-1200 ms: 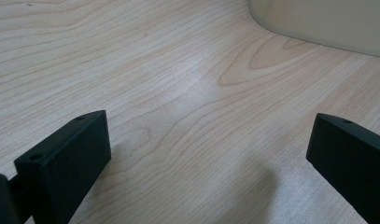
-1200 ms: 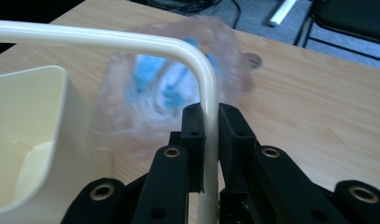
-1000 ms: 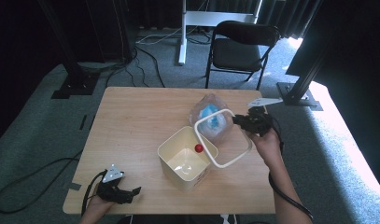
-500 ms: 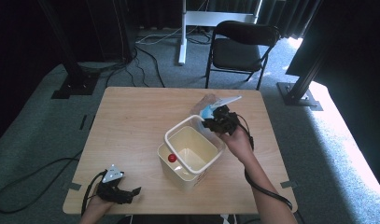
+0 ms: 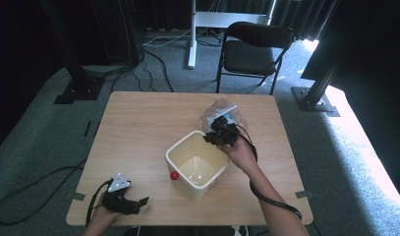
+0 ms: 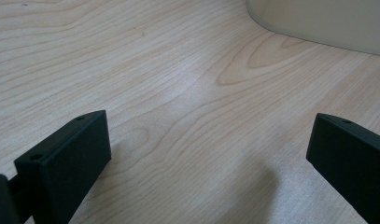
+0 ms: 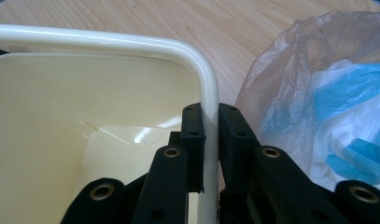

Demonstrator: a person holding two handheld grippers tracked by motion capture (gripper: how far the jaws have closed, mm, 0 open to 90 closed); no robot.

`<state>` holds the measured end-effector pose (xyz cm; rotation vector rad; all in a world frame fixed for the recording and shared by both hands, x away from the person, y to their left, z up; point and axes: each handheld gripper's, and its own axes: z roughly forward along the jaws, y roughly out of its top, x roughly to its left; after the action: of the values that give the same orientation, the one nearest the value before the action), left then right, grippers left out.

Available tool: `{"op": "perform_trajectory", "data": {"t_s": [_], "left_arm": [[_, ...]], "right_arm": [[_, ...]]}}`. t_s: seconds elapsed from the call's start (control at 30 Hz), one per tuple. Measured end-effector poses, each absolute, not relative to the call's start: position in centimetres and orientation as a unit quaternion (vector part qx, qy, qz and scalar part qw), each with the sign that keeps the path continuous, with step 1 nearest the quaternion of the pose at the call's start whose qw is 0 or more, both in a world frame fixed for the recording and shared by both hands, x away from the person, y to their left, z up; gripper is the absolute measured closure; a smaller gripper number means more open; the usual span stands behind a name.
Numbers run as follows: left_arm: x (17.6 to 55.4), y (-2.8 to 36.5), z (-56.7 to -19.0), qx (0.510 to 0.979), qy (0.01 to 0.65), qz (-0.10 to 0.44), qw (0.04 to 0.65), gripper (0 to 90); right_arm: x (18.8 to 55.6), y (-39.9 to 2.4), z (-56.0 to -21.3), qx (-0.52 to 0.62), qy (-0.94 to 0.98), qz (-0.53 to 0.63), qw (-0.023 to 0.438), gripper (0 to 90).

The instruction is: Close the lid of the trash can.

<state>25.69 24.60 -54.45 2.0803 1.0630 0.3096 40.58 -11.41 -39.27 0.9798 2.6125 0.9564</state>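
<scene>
Cream plastic makes up the bin (image 5: pixel 196 166), which stands open near the middle of the wooden table (image 5: pixel 138 128), slightly toward the person's side. The right gripper (image 5: pixel 213 137) is clamped on its far right rim: in the right gripper view the two black jaws stand almost together, one inside the wall and one outside, with the thin rim (image 7: pixel 209 100) pinched between them. The bin's inside looks bare and glossy.

Just behind that gripper lies a crumpled clear bag (image 5: pixel 222 114) with blue and white stuff inside; in the right gripper view the bag (image 7: pixel 318 93) sits close against the outer jaw and nearly touches the bin's corner. A small red ball (image 5: pixel 174 175) rests on the table against the bin's near left side.

The left gripper (image 5: pixel 138 204) lies at the near left corner of the table, well apart from the bin, with a grey plate on top. Its jaws stand wide apart with nothing but bare wood between them, and a corner of the bin (image 6: pixel 318 23) shows ahead of them.

Beyond the table stands a black folding chair (image 5: pixel 254 51), with cables on the grey carpet.

Count: one bin, one bag, one ball, two grippers, one chair.
</scene>
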Motion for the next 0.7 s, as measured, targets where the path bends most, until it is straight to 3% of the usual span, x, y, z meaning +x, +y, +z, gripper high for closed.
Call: {"op": "perform_trajectory", "data": {"t_s": [0.33,0.5,0.63,0.67,0.7], "left_arm": [[25.7,24.6,-54.4,0.816,0.417,0.120,0.382,0.0],[25.8,24.5,-54.4,0.809,0.422,0.119,0.393,0.0],[26.1,23.9,-54.0,0.804,0.423,0.122,0.400,0.0],[26.1,23.9,-54.0,0.804,0.423,0.122,0.400,0.0],[26.2,23.5,-53.7,0.802,0.423,0.127,0.402,0.0]], "right_arm": [[40.9,-11.4,-40.0,0.344,0.877,0.325,0.084,78.2],[40.6,-12.2,-39.7,0.356,0.864,0.348,0.075,47.3],[40.2,-13.9,-39.2,0.375,0.846,0.373,0.071,31.5],[40.2,-13.9,-39.2,0.375,0.846,0.373,0.071,31.5],[40.0,-15.1,-39.1,0.380,0.835,0.392,0.070,19.7]]}}
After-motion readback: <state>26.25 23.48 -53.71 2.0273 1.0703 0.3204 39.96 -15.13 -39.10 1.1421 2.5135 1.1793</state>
